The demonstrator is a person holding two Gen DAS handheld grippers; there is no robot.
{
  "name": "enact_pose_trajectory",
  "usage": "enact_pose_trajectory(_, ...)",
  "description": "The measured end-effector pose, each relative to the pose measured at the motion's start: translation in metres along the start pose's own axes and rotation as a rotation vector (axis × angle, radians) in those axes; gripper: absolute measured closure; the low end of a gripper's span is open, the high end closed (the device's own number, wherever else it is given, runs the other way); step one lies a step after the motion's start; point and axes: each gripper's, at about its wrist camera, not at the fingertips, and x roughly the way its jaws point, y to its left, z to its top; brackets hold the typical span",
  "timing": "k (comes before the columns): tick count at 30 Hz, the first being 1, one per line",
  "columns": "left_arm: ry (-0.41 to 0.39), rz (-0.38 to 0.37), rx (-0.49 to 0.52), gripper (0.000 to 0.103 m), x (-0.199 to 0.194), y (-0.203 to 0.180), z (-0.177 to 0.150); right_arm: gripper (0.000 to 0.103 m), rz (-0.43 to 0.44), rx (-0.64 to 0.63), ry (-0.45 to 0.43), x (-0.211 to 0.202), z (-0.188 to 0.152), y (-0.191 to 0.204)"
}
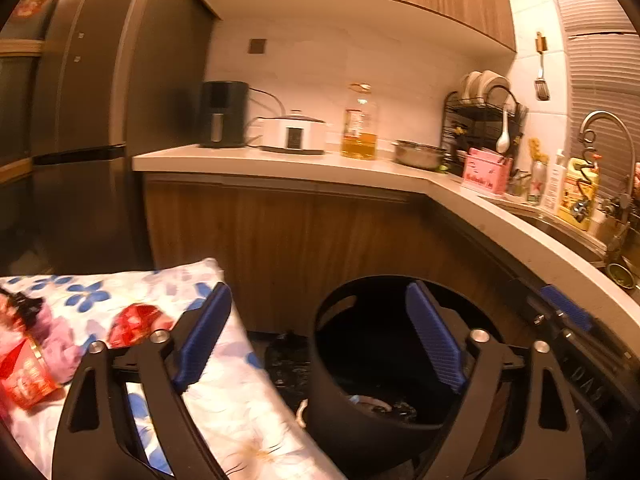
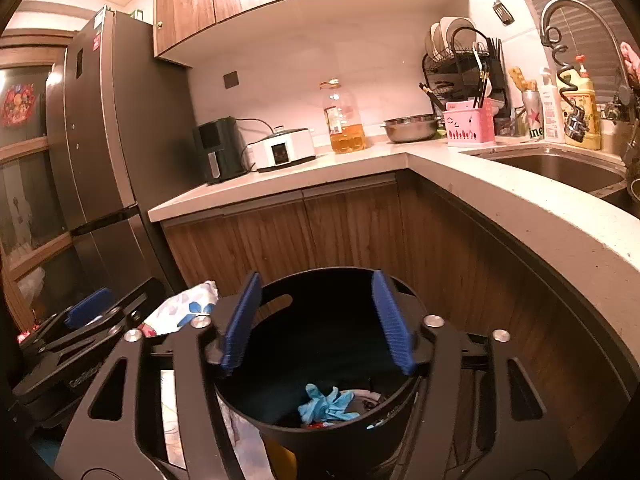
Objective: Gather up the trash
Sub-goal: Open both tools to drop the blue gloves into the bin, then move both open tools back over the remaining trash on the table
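Note:
A black round trash bin (image 2: 280, 400) stands on the floor below the counter corner; it also shows in the left wrist view (image 1: 360, 436). Blue gloves (image 2: 326, 404) and other scraps lie inside it. My right gripper (image 2: 316, 320) is open and empty, right above the bin's mouth. My left gripper (image 1: 320, 336) is open and empty, between the bin and a floral-cloth table (image 1: 240, 400). On that cloth lie a red cup (image 1: 24, 380), a red wrapper (image 1: 136, 322) and purple trash (image 1: 60, 336). The right gripper's blue pad (image 1: 566, 308) shows at the right of the left wrist view.
An L-shaped counter (image 2: 520, 208) carries an air fryer (image 2: 218, 148), a white cooker (image 2: 282, 148), an oil bottle (image 2: 346, 120), a steel bowl (image 2: 410, 128), a pink box (image 2: 470, 124) and a dish rack (image 2: 460, 60). A sink (image 2: 560, 168) is at right, a fridge (image 2: 100, 140) at left.

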Motion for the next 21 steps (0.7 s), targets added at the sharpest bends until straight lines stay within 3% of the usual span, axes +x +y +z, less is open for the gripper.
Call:
enact_pose_trajectory(4,0.018,0.038,-0.014,0.008,-0.009,0.012,-0.007,0.030,-0.007,-0.002,-0.008,-0.008,-0.003,0.004)
enact_pose_trajectory(12,0.000,0.154,-0.043,0.006,-0.043,0.041,-0.020,0.027,-0.037,-0.039,-0.046,-0.028,-0.013,0.020)
enact_pose_trajectory(21,-0.015,0.237,-0.085,0.006,-0.077,0.078,-0.033,0.027,-0.016,-0.055,-0.059,-0.045,-0.026,0.047)
